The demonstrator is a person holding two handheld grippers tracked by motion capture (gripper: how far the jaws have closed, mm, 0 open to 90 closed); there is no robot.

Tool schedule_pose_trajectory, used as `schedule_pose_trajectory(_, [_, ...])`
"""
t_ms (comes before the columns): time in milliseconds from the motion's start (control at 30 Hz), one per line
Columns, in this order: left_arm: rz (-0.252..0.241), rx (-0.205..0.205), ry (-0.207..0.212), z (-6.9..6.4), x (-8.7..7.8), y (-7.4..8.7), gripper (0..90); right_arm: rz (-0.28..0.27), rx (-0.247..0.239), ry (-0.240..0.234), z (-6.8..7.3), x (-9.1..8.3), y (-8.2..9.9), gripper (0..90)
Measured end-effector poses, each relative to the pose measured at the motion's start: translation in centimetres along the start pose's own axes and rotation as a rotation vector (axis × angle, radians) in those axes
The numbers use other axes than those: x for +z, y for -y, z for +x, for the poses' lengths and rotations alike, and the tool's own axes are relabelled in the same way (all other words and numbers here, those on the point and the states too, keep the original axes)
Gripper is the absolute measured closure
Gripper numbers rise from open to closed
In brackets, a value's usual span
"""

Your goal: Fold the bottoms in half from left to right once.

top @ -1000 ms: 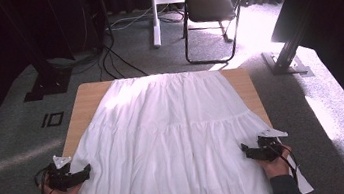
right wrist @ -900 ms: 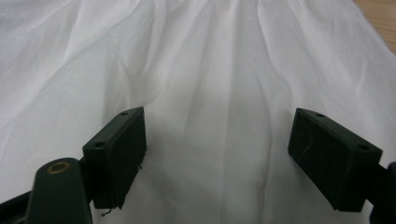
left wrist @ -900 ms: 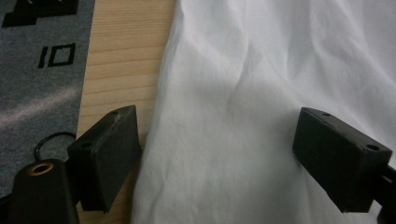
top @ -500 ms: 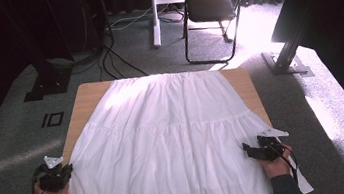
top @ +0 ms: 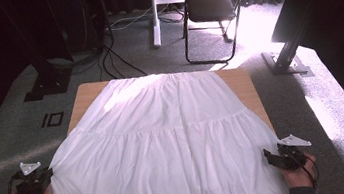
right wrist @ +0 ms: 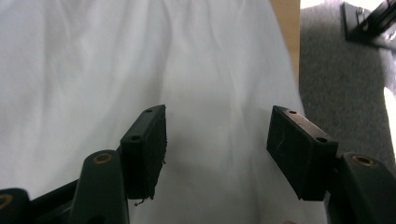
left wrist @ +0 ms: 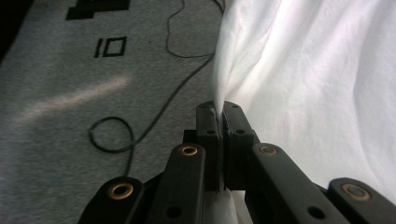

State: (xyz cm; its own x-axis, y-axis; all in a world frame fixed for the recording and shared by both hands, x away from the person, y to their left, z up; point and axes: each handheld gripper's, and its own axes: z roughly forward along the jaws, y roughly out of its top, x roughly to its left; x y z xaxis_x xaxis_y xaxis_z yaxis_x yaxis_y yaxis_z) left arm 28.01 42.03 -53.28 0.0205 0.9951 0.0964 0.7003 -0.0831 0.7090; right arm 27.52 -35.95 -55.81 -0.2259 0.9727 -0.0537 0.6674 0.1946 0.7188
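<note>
White cotton-like cloth, a wide skirt [top: 166, 148], lay spread flat over the wooden table [top: 247, 89] in the middle of the high view. It was narrow at the far end and broad at the near end, with fine wrinkles and one seam line across it. At the lower left of the frame the left gripper [top: 44, 177] had its jaws pressed together on the skirt's edge [left wrist: 219, 100]. At the lower right, the right gripper [top: 267, 156] had just been closing; its jaws stood apart above the cloth [right wrist: 215, 140], not pressing it.
</note>
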Motion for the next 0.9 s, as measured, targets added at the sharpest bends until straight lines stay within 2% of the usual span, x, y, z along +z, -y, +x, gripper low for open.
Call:
schedule_pose_trajectory(33, [0.000,0.000,0.000,0.0,0.0,0.0,88.3,0.000,0.000,0.000,0.0,0.0,0.0,37.0])
schedule_pose_trajectory(100, [-0.016,-0.022,-0.009,0.3,-0.1,-0.5,88.4,-0.004,0.034,-0.031,-0.2,0.0,0.6,37.9])
schedule_pose_trajectory(200, [-0.026,-0.014,-0.003,0.5,-0.2,-1.0,88.4,-0.006,0.052,-0.047,-0.3,0.0,0.7,39.1])
schedule_pose_trajectory(300, [-0.034,-0.019,-0.003,0.7,-0.3,-1.2,88.4,-0.011,0.052,-0.047,-0.3,0.0,0.7,39.1])
schedule_pose_trajectory(500, [-0.055,-0.061,-0.023,1.9,-0.5,-1.5,88.4,-0.015,0.052,-0.053,-0.3,-0.1,1.0,39.1])
schedule_pose_trajectory(633, [-0.069,-0.073,-0.055,2.7,-0.9,-1.9,88.5,-0.016,0.053,-0.052,-0.3,-0.2,1.1,39.0])
schedule_pose_trajectory(733, [-0.101,-0.104,-0.086,3.6,-1.7,-2.5,88.5,-0.019,0.058,-0.049,-0.2,-0.3,1.2,39.0])
schedule_pose_trajectory(800, [-0.110,-0.116,-0.081,3.7,-1.9,-2.7,88.6,-0.022,0.055,-0.050,-0.1,-0.3,1.2,39.0])
schedule_pose_trajectory(900, [-0.181,-0.119,0.028,2.8,-3.5,-3.4,88.6,-0.025,0.056,-0.050,0.0,-0.3,1.3,38.8])
